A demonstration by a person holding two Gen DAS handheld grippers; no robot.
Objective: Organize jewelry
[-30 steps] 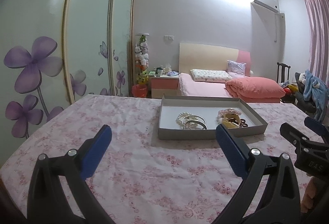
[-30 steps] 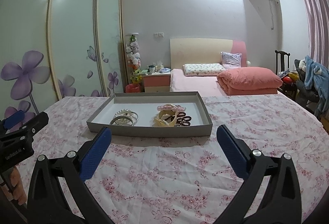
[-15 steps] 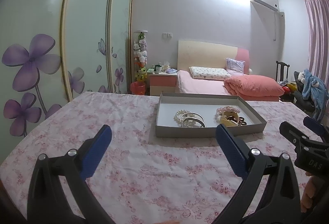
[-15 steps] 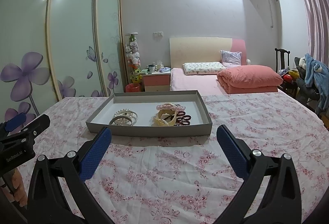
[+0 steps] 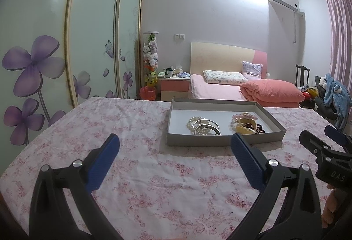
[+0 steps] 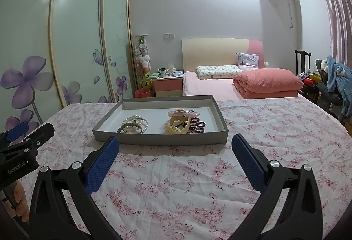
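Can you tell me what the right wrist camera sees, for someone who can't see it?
A grey tray of bracelets sits on a floral tablecloth, just beyond the open, empty right gripper. A pink bed stands behind.

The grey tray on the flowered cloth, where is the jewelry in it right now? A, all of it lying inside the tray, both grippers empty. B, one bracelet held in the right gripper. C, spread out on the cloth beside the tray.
A: the pearl and silver bangles and the bead bracelets lie inside the grey tray, while the left gripper and right gripper hang open and empty short of it.
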